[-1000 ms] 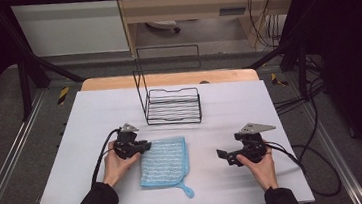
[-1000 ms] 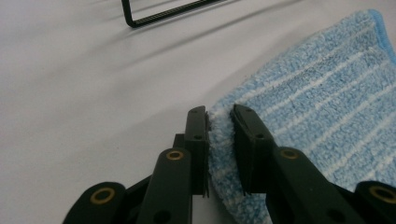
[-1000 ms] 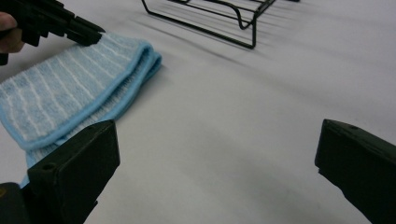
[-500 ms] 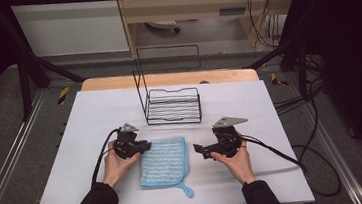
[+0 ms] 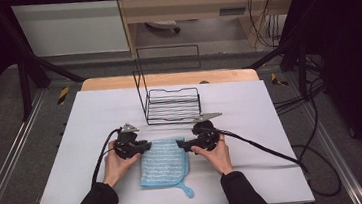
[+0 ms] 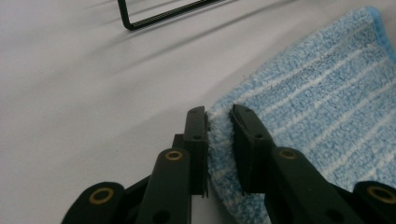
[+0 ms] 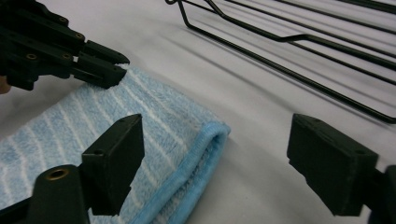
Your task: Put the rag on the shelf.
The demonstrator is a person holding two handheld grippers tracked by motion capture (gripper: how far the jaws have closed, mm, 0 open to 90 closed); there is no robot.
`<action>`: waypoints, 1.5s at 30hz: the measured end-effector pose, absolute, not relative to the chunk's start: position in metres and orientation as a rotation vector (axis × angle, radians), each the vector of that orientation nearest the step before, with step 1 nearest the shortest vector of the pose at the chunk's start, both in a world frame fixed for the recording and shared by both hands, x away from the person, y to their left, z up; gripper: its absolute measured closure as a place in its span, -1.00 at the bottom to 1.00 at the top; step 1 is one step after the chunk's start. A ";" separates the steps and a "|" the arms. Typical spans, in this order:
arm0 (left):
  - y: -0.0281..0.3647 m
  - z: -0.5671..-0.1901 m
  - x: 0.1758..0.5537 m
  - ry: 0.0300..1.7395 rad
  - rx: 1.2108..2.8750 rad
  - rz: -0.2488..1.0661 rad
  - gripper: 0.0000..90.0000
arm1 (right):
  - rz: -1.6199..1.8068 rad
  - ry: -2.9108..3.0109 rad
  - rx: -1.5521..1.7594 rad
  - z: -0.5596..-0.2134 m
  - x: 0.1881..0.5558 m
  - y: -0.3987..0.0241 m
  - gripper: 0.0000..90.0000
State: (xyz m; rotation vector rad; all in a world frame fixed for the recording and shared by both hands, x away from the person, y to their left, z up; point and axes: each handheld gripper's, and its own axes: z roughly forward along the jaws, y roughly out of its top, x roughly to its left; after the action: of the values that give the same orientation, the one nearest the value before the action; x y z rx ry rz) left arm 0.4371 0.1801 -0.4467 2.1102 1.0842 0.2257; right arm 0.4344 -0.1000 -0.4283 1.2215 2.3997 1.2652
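Observation:
A light blue striped towel [image 5: 164, 161] lies flat on the white table [image 5: 85, 116], its hanging loop toward the person. My left gripper [image 5: 145, 146] is shut on the towel's far left corner; in the left gripper view the pads [image 6: 218, 114] pinch the terry edge [image 6: 317, 102]. My right gripper [image 5: 180, 144] sits at the far right corner. In the right gripper view its jaws [image 7: 215, 126] stand wide apart and have just been closing, with the towel's corner [image 7: 116, 107] lying between them untouched. The left gripper [image 7: 112, 70] shows beyond.
A black wire rack [image 5: 173, 105] stands on the table just behind both grippers, its base wires close by in the right gripper view [image 7: 303, 42]. Cables trail from each gripper over the table. A wooden board edges the table's far side.
My right hand has slid leftward across the table, from well right of the towel to its far right corner. The left hand and the towel have stayed put.

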 end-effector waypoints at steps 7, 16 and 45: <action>0.180 -0.447 0.437 1.084 2.109 0.225 0.68 | 1.230 2.409 1.255 -0.443 0.444 -0.091 -0.17; 0.179 -0.447 0.437 1.084 2.110 0.230 0.68 | 1.238 2.452 1.290 -0.449 0.447 -0.089 0.19; 0.186 -0.446 0.439 1.092 2.068 0.167 0.79 | 1.282 2.502 1.420 -0.450 0.446 -0.088 0.75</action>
State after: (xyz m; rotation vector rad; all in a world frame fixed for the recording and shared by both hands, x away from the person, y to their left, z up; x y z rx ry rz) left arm 0.4388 0.1859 -0.4459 2.0683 1.0918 0.1671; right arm 0.4457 -0.0880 -0.4501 1.4197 2.5023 1.2820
